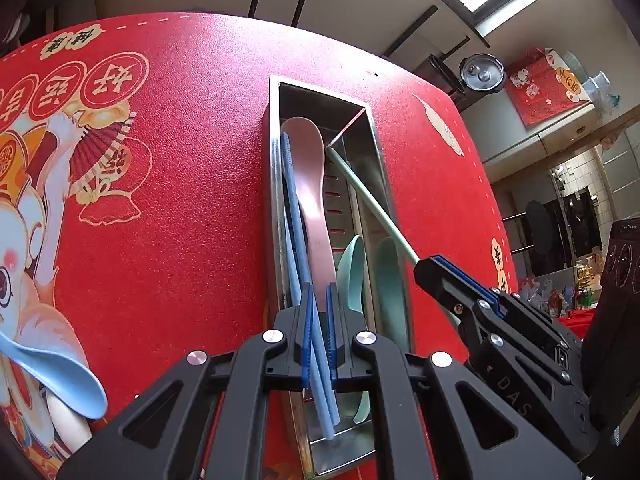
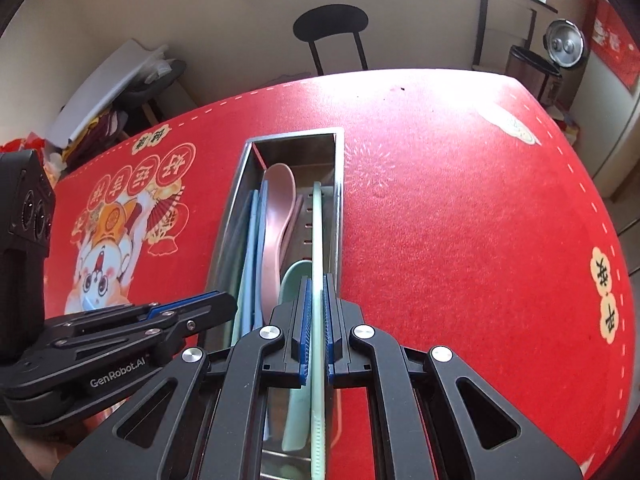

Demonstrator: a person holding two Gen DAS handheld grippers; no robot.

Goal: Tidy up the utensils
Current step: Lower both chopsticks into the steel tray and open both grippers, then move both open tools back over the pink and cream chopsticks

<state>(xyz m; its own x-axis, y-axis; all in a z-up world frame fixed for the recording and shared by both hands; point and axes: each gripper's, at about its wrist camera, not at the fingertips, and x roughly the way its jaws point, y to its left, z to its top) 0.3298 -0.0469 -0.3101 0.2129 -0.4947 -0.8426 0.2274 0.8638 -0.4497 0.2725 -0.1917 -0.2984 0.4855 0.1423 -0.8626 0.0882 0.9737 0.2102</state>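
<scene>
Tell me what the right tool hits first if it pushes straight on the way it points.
Probably the metal utensil box: the right tool, shut on a green chopstick, points down into it, just above a green spoon. Depth is unclear.

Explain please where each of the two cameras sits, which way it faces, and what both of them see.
Left wrist view: sits on the left gripper, looks down its fingers into the metal tray; the gripper is shut on a blue chopstick, and the right gripper enters from the right.
Right wrist view: sits on the right gripper, looks down over the same tray; it is shut on a green chopstick, and the left gripper enters from the left.
Shared: tray, pink spoon, red tablecloth, black chair.
</scene>
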